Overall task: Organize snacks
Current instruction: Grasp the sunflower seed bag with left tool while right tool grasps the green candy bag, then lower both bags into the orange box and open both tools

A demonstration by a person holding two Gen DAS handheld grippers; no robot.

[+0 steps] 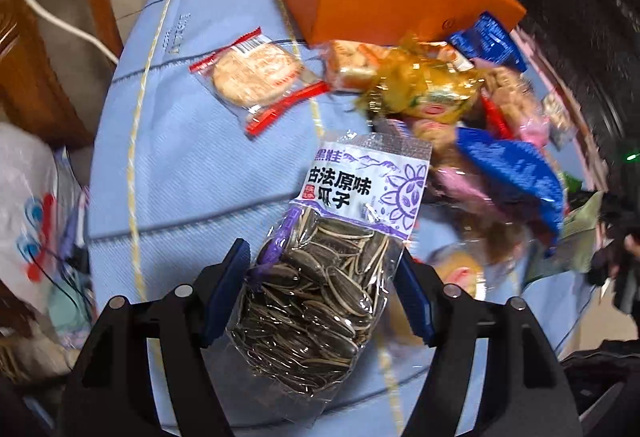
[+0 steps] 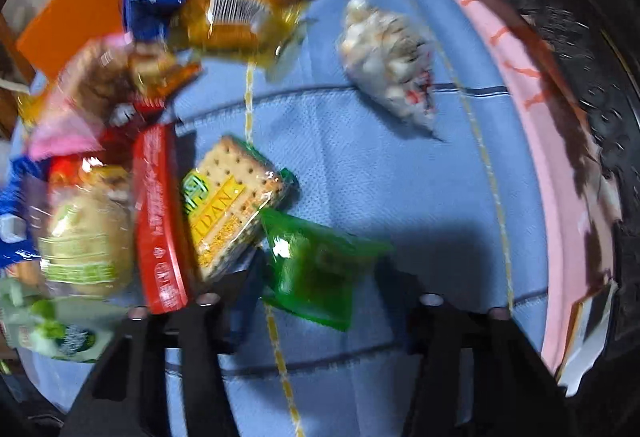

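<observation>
Lying lengthwise between the left tongs (image 1: 322, 289), the clear sunflower-seed packet (image 1: 320, 277) points forward, seemingly clamped. The right tongs (image 2: 320, 301) stand apart over the green foil sachet (image 2: 316, 269), gripping nothing.

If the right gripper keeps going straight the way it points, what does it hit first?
Most likely the green snack packet, which lies on the blue cloth just ahead of the right gripper, between its open fingers. Blur makes depth uncertain.

At the bottom of the left wrist view, the left tongs (image 1: 322, 285) are glossy black with round silver pins and blue fingers (image 1: 224, 287). The right tongs (image 2: 320, 313), bottom of frame, show matching black arms and pins, blurred.
</observation>
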